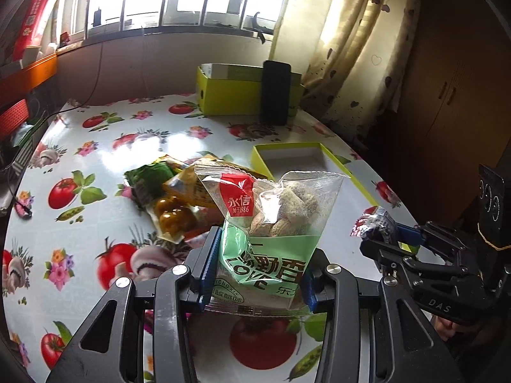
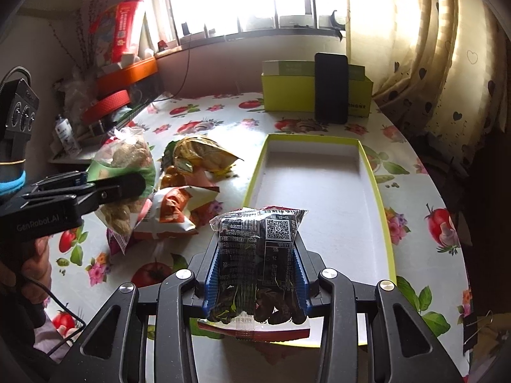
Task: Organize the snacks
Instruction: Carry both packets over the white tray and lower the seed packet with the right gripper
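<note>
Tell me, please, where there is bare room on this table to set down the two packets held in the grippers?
The shallow yellow-rimmed tray is bare inside, right ahead of the dark packet. Bare tablecloth also lies between the tray and the yellow box with the phone. The snack pile left of the tray is crowded, beside the green nut packet.

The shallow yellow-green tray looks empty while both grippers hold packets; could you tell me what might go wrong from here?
1. The left gripper pinches only the walnut bag's bottom; it could flop or slip.
2. The tray has low walls, so the dark packet might slide out.
</note>
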`<action>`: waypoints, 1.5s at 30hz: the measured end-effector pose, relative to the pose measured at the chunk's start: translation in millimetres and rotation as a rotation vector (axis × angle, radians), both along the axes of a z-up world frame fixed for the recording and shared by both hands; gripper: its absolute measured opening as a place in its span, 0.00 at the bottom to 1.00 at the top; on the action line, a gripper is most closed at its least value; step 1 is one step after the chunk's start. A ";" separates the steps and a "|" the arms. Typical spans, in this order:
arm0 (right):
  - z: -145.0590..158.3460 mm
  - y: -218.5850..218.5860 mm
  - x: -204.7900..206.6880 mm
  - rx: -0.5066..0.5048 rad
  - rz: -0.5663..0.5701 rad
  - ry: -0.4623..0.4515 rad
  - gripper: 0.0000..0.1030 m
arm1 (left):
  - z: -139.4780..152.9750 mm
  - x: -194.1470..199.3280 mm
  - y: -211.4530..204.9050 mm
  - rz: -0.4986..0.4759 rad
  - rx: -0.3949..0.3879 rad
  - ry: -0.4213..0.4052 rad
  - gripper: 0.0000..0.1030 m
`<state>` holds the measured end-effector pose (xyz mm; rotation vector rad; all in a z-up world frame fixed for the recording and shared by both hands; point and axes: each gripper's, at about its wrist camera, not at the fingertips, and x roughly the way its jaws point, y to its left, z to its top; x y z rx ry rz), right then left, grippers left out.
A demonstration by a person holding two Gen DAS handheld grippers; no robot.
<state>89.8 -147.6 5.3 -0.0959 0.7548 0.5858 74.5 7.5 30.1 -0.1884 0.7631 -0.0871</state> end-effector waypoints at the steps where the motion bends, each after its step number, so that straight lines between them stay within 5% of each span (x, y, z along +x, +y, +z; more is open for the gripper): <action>1: -0.3 -2.2 0.6 0.000 -0.003 0.001 0.36 | -0.3 1.3 -3.1 -0.009 -0.002 0.002 0.43; 19: -10.1 -37.0 12.4 -0.010 -0.074 0.023 0.36 | -13.6 26.0 -59.9 -0.150 -0.032 0.051 0.43; 45: -30.3 -55.3 25.1 -0.075 -0.118 0.062 0.37 | -36.2 41.8 -87.9 -0.219 -0.062 0.116 0.43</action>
